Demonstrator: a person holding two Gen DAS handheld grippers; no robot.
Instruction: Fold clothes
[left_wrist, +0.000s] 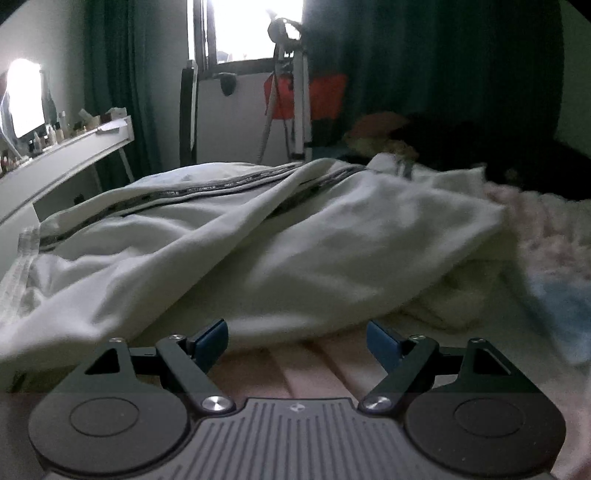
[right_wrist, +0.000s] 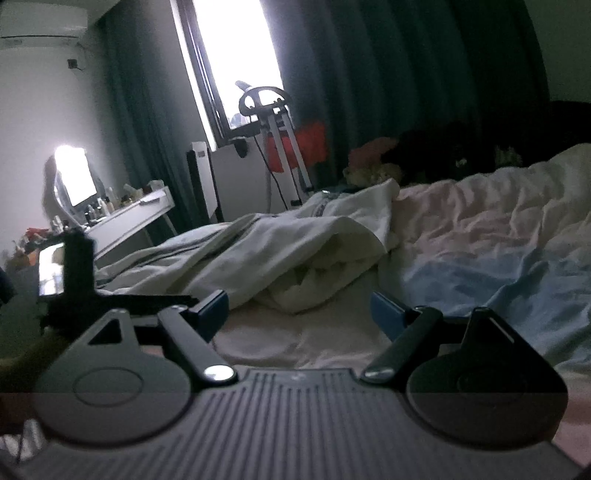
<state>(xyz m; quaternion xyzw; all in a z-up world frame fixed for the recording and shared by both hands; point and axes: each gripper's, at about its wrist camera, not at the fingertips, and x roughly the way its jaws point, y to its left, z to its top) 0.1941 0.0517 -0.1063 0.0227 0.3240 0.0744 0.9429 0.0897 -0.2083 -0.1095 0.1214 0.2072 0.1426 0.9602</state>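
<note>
Both tongs, left (left_wrist: 297, 341) and right (right_wrist: 299, 314), spread empty; may pinch bedsheet (right_wrist: 480, 229) beneath white garment (left_wrist: 258, 251), mid-frame.

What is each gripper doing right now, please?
Left gripper: open, holding nothing, near the white garment.
Right gripper: open, holding nothing.

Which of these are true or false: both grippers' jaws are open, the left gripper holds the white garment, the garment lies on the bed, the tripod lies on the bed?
1. Both the left gripper and right gripper have open jaws: true.
2. The left gripper holds the white garment: false, its jaws are empty.
3. The garment lies crumpled on the bed: true.
4. The tripod lies on the bed: false, it stands by the window.
</note>
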